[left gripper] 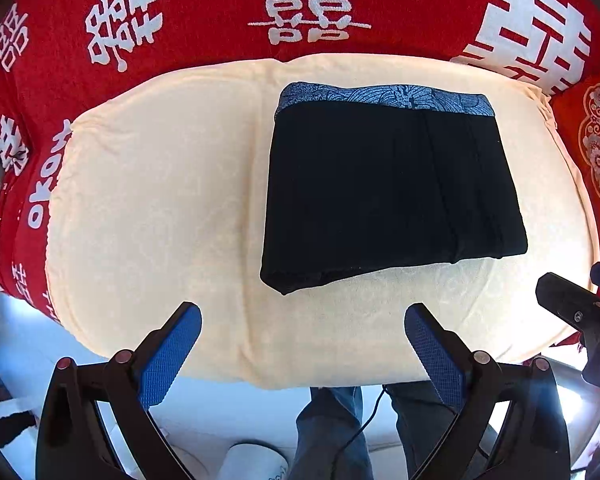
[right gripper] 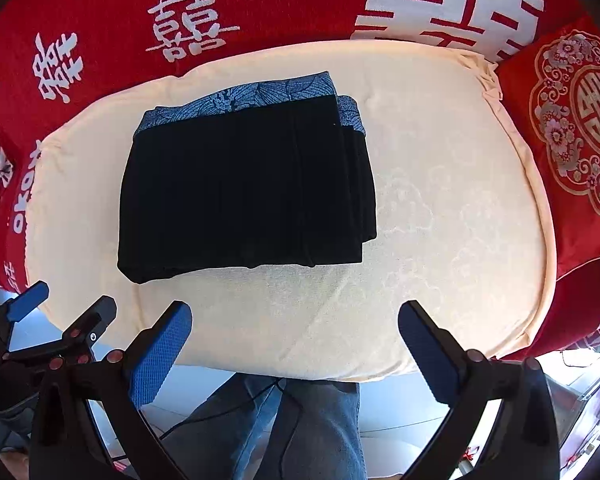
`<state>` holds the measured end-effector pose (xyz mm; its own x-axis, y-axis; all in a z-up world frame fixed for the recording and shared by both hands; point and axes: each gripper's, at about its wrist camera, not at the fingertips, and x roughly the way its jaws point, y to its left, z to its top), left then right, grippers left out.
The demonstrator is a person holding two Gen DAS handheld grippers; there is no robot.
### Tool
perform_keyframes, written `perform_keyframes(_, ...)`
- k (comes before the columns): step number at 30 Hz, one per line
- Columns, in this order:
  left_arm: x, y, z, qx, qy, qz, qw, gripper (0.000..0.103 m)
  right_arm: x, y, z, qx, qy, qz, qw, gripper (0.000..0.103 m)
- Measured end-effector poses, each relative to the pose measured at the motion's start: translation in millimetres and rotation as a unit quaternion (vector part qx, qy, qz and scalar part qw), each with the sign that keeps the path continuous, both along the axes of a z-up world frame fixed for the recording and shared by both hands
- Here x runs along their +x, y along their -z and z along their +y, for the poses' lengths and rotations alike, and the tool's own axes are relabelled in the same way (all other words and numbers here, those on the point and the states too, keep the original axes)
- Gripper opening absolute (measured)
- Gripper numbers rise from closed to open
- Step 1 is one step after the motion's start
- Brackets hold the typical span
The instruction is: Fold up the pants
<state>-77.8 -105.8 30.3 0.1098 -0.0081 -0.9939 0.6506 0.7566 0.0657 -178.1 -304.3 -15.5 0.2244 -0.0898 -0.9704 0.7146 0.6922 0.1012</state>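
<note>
Pants (left gripper: 388,184) folded on cream pad (left gripper: 152,200), stepped layered edge only in right view, both hand-held grippers apart.

Folded pants (left gripper: 388,184) occupied centre-right of left wrist frame, sole obstacle on cream pad (left gripper: 152,200). Left half of pad lay bare, open for passage. Bare strip of pad ran between pants' near edge and left gripper (left gripper: 302,320), jaws wide, nothing between. Right gripper (right gripper: 294,320) likewise wide, empty. Red cushion (right gripper: 572,120) bordered pad at right edge of right wrist frame. Person's legs (right gripper: 300,420) stood at bottom centre.
</note>
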Motion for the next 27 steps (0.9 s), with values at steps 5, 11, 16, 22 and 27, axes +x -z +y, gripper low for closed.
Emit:
perform_keyframes(5, -3.1, 0.5, 1.2, 0.003, -0.001, 0.006, 1.0000, 0.102, 1.0, -2.4, 5.5, -0.005, -0.004, 0.003, 1.000, 0.103)
perform_keyframes(11, -5.4, 1.3, 0.9, 0.002, 0.000, 0.008, 1.0000, 0.102, 1.7, -2.5, 10.3, -0.007, -0.007, 0.004, 1.000, 0.103)
perform_keyframes(16, -9.3, 3.8, 1.0, 0.007, 0.003, 0.010, 0.9999, 0.102, -0.1, -1.1, 9.7, -0.006, -0.005, 0.005, 1.000, 0.103)
perform_keyframes(22, -11.6, 4.7, 0.8, 0.010, 0.003, 0.009, 0.9999, 0.102, -1.0, 0.1, 9.9, -0.006, -0.007, 0.006, 1.000, 0.103)
perform_keyframes(27, -11.9, 3.6, 0.9, 0.006, 0.002, 0.008, 0.9999, 0.102, 0.2, 1.1, 12.1, -0.006, -0.013, 0.007, 1.000, 0.103)
